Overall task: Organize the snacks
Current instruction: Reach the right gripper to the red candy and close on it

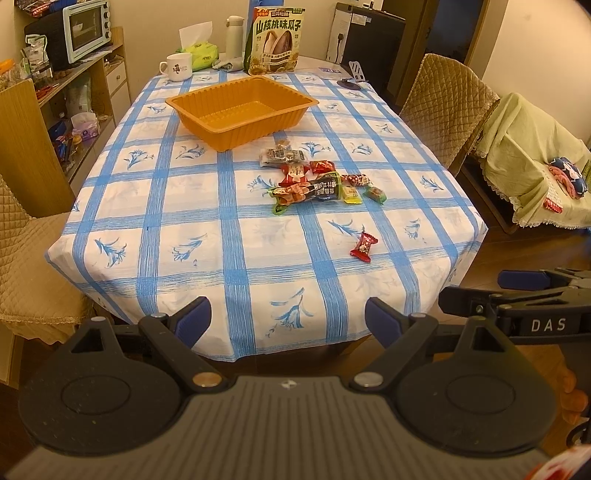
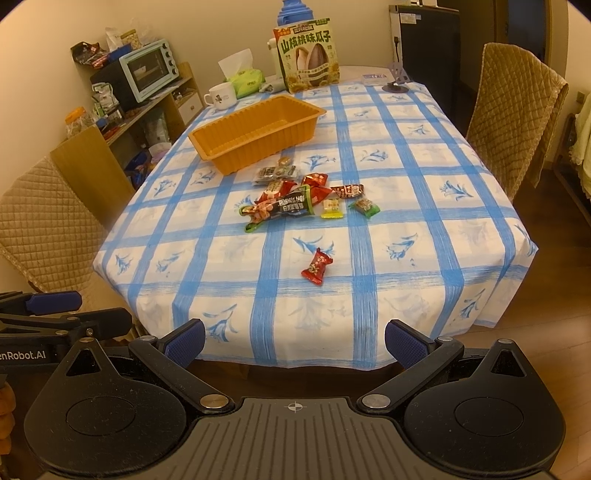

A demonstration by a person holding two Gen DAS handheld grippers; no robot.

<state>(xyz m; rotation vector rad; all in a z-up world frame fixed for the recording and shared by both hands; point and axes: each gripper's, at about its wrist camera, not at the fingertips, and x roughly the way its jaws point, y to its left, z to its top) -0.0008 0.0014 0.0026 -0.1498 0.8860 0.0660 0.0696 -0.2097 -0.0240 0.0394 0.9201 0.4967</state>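
Observation:
An empty orange tray (image 1: 207, 101) (image 2: 207, 142) stands toward the far side of the blue-checked table. In front of it lies a pile of several wrapped snacks (image 1: 314, 184) (image 2: 291, 201). One red wrapped candy (image 1: 364, 245) (image 2: 316, 266) lies alone nearer the front edge. My left gripper (image 1: 288, 319) hangs open before the table's near edge with nothing between its fingers. Level with it, my right gripper (image 2: 293, 343) is open and empty too. Each gripper shows at the other view's side: the right gripper (image 1: 476, 291) and the left gripper (image 2: 107, 308).
At the table's far end stand a large sunflower-seed bag (image 1: 275, 40) (image 2: 308, 59), a white mug (image 1: 179, 66) (image 2: 219, 95), a tissue pack (image 1: 199, 50) and a small stand (image 1: 351, 79). Padded chairs (image 1: 443, 107) (image 2: 48, 218) flank the table; a shelf with a toaster oven (image 1: 86, 29) is at left.

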